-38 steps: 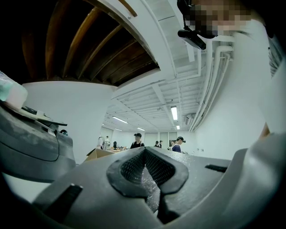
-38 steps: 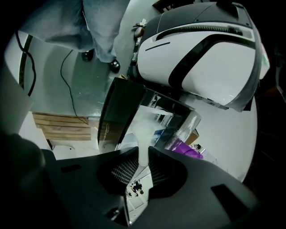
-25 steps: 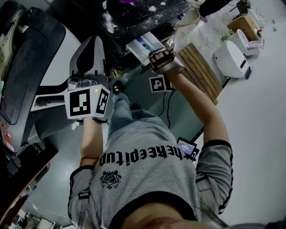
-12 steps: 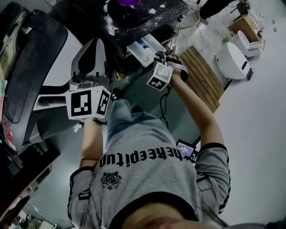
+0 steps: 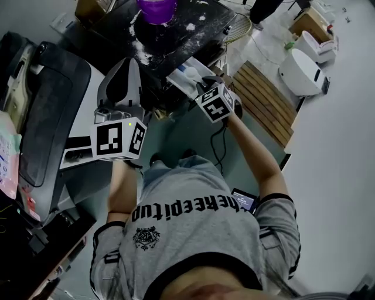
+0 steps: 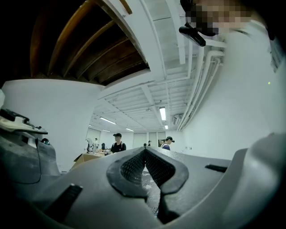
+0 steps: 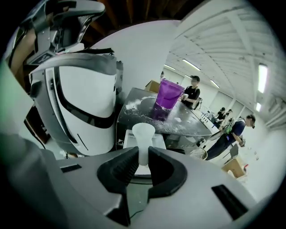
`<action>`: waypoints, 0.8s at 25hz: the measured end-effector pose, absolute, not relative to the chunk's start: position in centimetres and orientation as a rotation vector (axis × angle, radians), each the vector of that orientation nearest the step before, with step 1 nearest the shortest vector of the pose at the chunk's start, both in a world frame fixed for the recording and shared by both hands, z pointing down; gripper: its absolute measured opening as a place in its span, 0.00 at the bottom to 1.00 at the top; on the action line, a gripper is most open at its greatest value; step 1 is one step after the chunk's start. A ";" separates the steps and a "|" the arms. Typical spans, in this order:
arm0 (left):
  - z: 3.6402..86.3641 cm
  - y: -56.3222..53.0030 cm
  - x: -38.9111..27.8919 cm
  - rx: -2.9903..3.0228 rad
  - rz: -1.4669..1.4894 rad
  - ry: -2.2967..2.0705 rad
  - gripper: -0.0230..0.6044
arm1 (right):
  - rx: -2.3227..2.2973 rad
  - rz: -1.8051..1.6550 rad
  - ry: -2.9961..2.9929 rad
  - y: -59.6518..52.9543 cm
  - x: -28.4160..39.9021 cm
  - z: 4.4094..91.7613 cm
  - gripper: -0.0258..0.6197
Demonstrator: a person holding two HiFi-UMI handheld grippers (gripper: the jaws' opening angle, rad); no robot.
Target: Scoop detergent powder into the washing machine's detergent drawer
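The white scoop point(image 7: 143, 133) is pinched by its handle in the right tongs point(image 7: 143, 167), with the open detergent drawer point(image 7: 159, 142) right behind it. Beyond, a purple tub point(image 7: 168, 99), contents unseen, stands on the powder-strewn counter point(image 7: 190, 124). The left tongs point(image 6: 144, 167) are pressed together, empty. The shirt point(image 5: 193, 234) print seems to read "keepitup"

The head view looks steeply down from above the person's chest. It takes in the left claw point(image 5: 124, 67), the right claw point(image 5: 203, 82) and the desk point(image 5: 176, 32) at the top edge. The left gripper view sits tight behind its jaws, tilted up at the ceiling point(image 6: 152, 89). The right gripper view looks close along its jaws past the scoop point(image 7: 143, 134) to the desk's near edge. It shares the desk, cup point(image 5: 157, 9) and washer point(image 5: 44, 105) with the head view.
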State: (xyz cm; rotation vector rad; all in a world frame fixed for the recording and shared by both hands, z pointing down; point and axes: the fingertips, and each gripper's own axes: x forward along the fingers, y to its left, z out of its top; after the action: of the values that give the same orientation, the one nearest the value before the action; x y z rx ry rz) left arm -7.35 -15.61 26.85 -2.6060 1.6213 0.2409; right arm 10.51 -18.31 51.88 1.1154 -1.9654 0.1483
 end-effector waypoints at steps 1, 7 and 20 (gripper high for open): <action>26.6 -15.8 -7.5 -2.612 0.242 1.607 0.04 | 1.143 0.168 -1.980 -18.4 10.2 51.3 0.14; 25.9 -16.7 -8.1 -2.653 0.249 1.535 0.04 | 1.324 0.280 -2.049 -18.8 9.5 48.2 0.14; 25.4 -16.2 -6.7 -2.742 0.269 1.394 0.04 | 1.609 0.307 -2.193 -16.7 8.7 40.6 0.14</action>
State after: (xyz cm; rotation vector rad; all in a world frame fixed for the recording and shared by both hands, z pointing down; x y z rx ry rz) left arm -6.75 -16.18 25.35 -2.7416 1.3936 0.2693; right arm 8.69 -16.71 40.57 1.6093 -2.1932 0.3067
